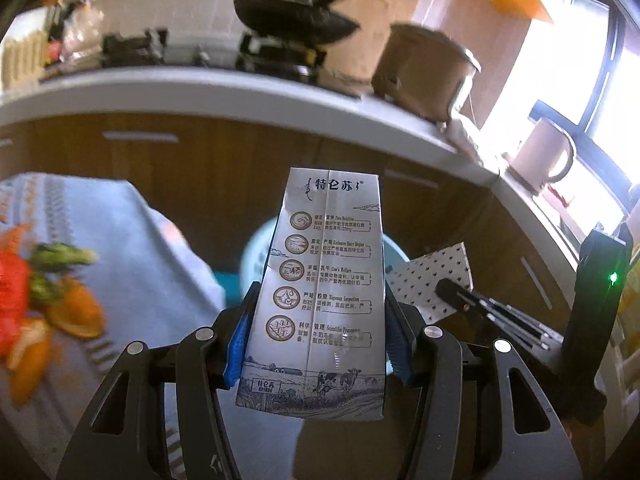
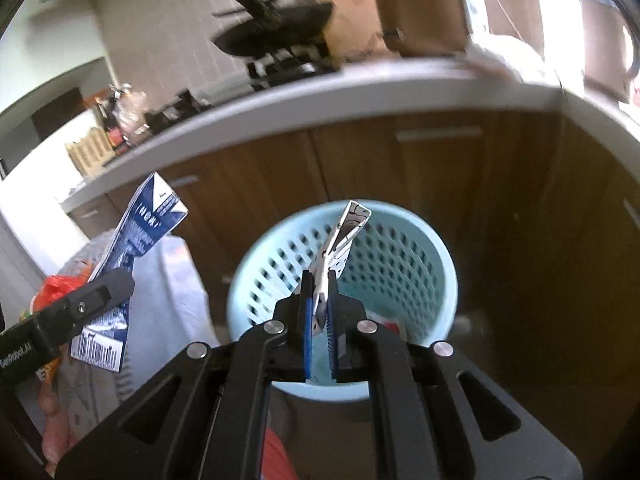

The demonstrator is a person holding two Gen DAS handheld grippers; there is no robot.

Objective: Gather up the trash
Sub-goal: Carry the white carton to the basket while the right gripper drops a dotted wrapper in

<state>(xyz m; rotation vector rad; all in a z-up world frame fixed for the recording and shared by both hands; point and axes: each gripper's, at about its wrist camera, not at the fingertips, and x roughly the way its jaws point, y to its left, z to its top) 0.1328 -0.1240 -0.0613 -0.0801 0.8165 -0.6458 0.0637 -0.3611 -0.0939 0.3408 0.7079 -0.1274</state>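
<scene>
My left gripper is shut on a flattened silver-blue milk carton, held upright in front of the kitchen cabinets. The carton also shows in the right wrist view, at the left, with the left gripper's finger across it. My right gripper is shut on a thin white patterned wrapper and holds it over the light blue perforated bin. The wrapper also shows in the left wrist view. The bin is mostly hidden behind the carton there.
A table with a blue patterned cloth lies at the left, with orange peels, broccoli scraps and red trash on it. Brown cabinets and a grey counter with a wok stand behind.
</scene>
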